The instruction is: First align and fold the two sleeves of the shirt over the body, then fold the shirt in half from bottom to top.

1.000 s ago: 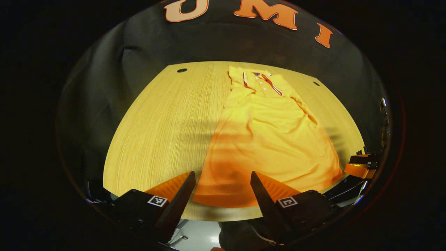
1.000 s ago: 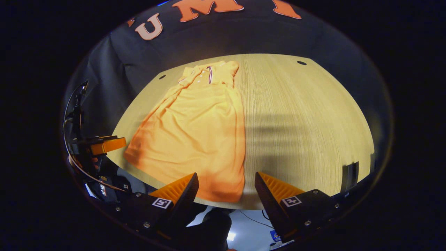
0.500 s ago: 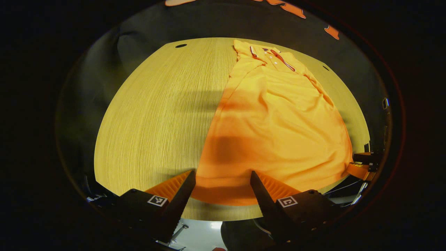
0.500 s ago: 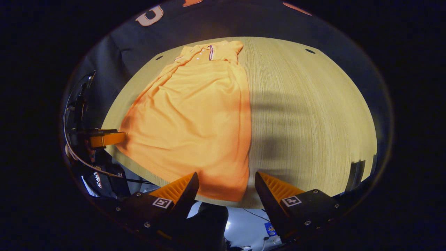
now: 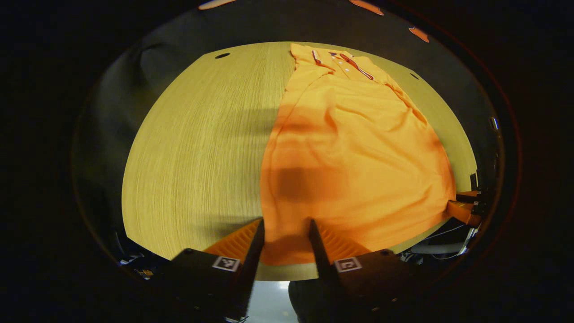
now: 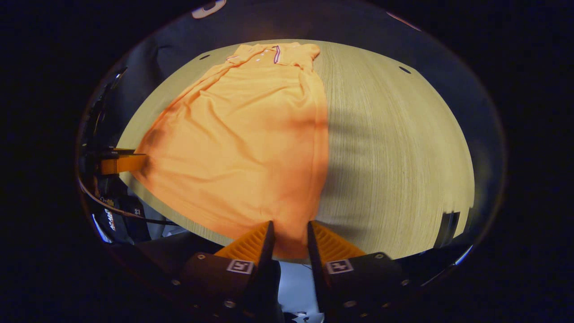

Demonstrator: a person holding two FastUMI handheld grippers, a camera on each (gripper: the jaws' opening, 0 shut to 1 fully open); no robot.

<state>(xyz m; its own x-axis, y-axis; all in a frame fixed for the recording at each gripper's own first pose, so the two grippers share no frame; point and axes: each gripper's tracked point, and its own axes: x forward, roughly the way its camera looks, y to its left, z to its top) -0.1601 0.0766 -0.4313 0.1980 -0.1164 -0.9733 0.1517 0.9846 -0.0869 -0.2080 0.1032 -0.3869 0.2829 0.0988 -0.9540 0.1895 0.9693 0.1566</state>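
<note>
Compared with a second ago, both grippers are sitting lower and closer over the shirt's hem, and each pair of jaws is standing narrower than it was.

The orange shirt is lying flat on the wooden table, collar at the far end, hem at the near edge, its sleeves already folded in over the body.

The left gripper is straddling the hem's near-left corner. Its jaws are partly closed, a narrow gap remaining with cloth showing between them; whether both fingers are pressing on the shirt I cannot tell.

The right gripper is straddling the hem's near-right corner. Its jaws are also nearly closed around a strip of fabric; a firm grip cannot be told.

In the right gripper view the left gripper's fingers are touching the shirt's far hem corner.
</note>
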